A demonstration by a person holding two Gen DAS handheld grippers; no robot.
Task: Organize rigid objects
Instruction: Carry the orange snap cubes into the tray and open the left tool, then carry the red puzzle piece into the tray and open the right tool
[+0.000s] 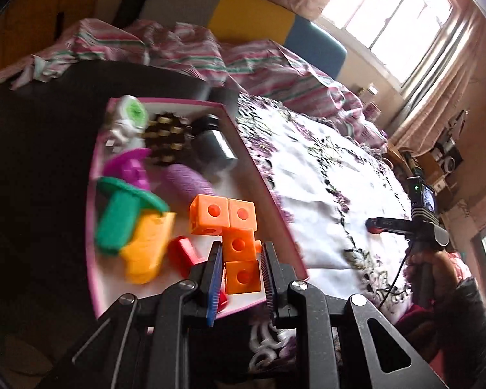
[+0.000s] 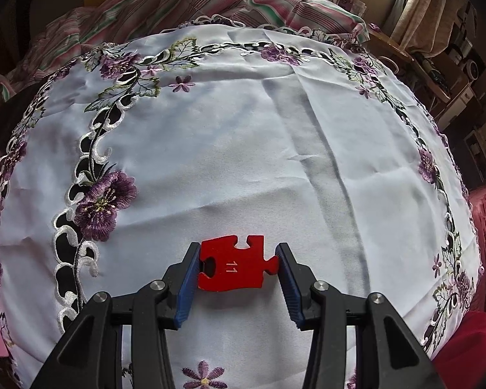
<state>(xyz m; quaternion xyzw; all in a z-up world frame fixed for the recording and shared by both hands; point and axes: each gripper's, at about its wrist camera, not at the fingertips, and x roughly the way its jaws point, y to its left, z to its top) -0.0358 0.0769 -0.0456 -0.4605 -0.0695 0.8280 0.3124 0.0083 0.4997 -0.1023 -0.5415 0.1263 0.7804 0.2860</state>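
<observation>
The left gripper [image 1: 242,261] is reaching forward and down over the near edge of a pink-rimmed tray [image 1: 269,191], its two fingers clamping the nearest cube of a chain of orange linking cubes [image 1: 233,230]. The chain is running away from the fingertips into the tray and bending to the left at its far end. Just left of the left finger a red block [image 1: 181,253] is lying, and further left a yellow piece [image 1: 149,249] and a green mushroom-shaped toy [image 1: 120,220] are leaning on each other. Ahead of the gripper, deeper in the tray, a purple roll [image 1: 188,181], a pine cone [image 1: 165,139], a grey canister [image 1: 214,149] and a white bottle [image 1: 129,120] are sitting close together.

The right gripper [image 2: 238,267] is being held low and nearly level over a white embroidered tablecloth [image 2: 243,149]. It is gripping a red puzzle piece [image 2: 235,267] marked 11 flat between its blue pads [image 2: 188,288], the left pad pressing the piece's edge and the right pad touching its side tab. In the left wrist view this gripper [image 1: 377,225] is showing well to the right of the tray, its handle grasped by the person's hand [image 1: 427,259], pointing across the cloth toward the tray.
</observation>
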